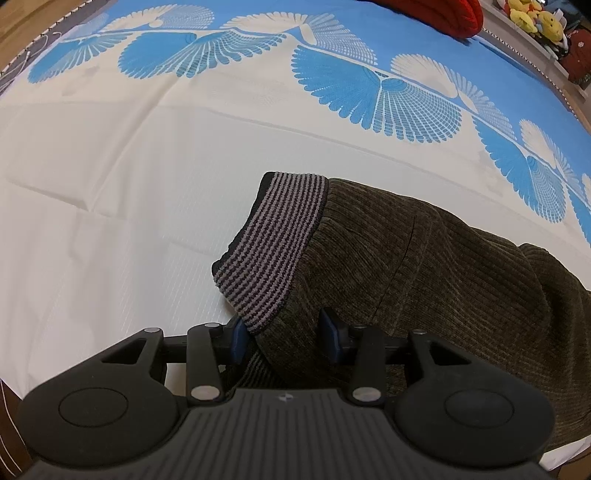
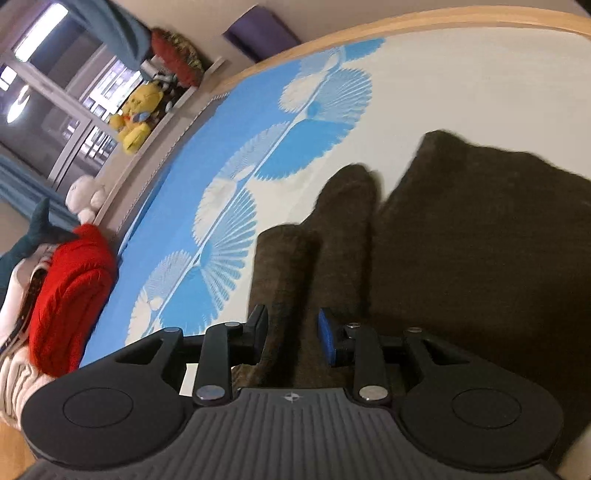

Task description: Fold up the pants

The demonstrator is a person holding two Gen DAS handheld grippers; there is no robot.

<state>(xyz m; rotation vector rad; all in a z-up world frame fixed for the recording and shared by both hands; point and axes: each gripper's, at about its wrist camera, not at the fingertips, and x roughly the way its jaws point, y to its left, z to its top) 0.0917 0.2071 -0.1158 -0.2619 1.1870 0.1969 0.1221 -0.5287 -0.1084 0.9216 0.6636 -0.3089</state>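
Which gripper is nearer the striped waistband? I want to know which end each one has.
Left. The left gripper sits right at the striped waistband, its jaws around the pants there. The right gripper straddles plain brown fabric; no waistband shows in its view.

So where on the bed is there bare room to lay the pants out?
Free: the white sheet left of the striped waistband, up to the blue fan border. Crowded: the far corner by the red knit and the plush toys.
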